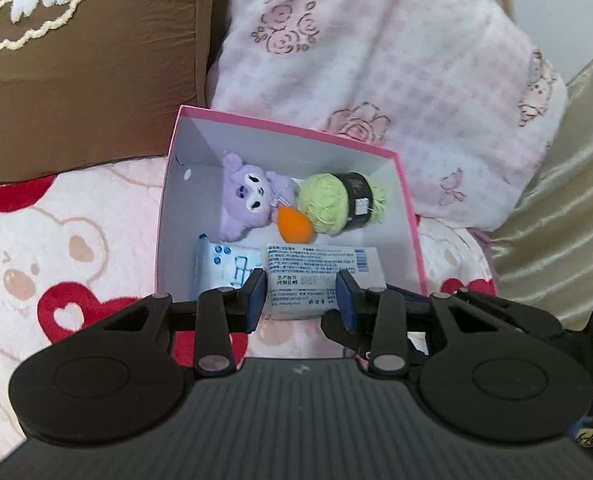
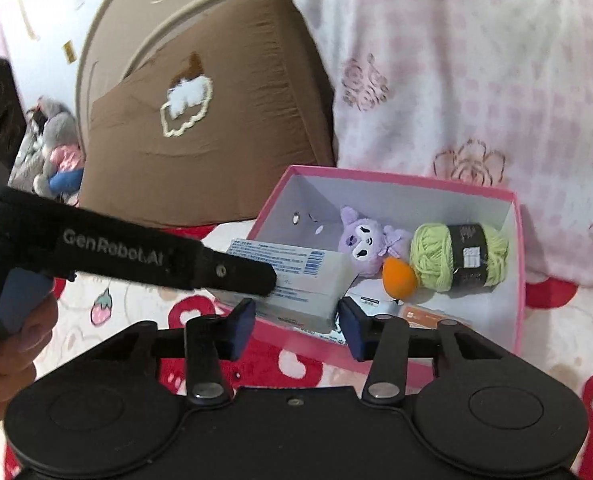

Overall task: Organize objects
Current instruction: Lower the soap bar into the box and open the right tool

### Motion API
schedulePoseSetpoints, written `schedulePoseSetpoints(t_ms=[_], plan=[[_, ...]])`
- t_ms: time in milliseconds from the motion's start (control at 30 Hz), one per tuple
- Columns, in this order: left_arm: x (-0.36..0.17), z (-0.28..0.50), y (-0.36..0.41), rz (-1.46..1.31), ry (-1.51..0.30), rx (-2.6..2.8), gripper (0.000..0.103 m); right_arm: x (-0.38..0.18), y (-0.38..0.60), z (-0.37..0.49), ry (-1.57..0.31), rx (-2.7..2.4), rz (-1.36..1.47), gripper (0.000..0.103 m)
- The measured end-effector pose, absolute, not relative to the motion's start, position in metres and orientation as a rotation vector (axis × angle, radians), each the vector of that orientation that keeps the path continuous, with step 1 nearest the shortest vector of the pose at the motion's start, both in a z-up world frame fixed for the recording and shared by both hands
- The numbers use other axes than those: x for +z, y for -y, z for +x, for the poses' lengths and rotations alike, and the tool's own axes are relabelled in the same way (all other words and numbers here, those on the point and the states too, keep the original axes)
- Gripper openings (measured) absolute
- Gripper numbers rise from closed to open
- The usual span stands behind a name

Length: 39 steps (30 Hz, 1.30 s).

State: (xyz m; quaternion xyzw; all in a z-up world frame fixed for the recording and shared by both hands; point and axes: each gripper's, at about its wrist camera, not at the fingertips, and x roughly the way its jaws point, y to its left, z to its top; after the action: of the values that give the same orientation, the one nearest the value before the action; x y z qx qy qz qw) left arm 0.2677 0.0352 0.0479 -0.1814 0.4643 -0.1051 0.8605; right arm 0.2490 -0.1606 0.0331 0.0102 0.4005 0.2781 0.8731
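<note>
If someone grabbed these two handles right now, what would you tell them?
Left gripper: shut on the white pack, held at the near edge of the pink box.
Right gripper: jaws either side of the same pack; whether it grips is unclear.
Done: purple plush, orange ball, green yarn and blue-and-white packet lie in the box.
Left: probably set the pack inside and release.

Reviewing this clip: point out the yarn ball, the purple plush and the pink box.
yarn ball (image 2: pixel 430 258), right wrist view, on the green wound yarn left of its black label.
purple plush (image 1: pixel 246 196), left wrist view, on its face.
pink box (image 1: pixel 296 130), left wrist view, on the far rim.
</note>
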Motion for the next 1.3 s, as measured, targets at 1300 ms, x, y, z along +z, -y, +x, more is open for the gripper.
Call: schedulePoseSetpoints(t_ms=[1300], plan=[[-0.054, 0.356, -0.033, -0.279, -1.075, -0.129, 0.032, -0.083, 0.126, 0.372, -1.051, 0.469, -0.019, 0.049]])
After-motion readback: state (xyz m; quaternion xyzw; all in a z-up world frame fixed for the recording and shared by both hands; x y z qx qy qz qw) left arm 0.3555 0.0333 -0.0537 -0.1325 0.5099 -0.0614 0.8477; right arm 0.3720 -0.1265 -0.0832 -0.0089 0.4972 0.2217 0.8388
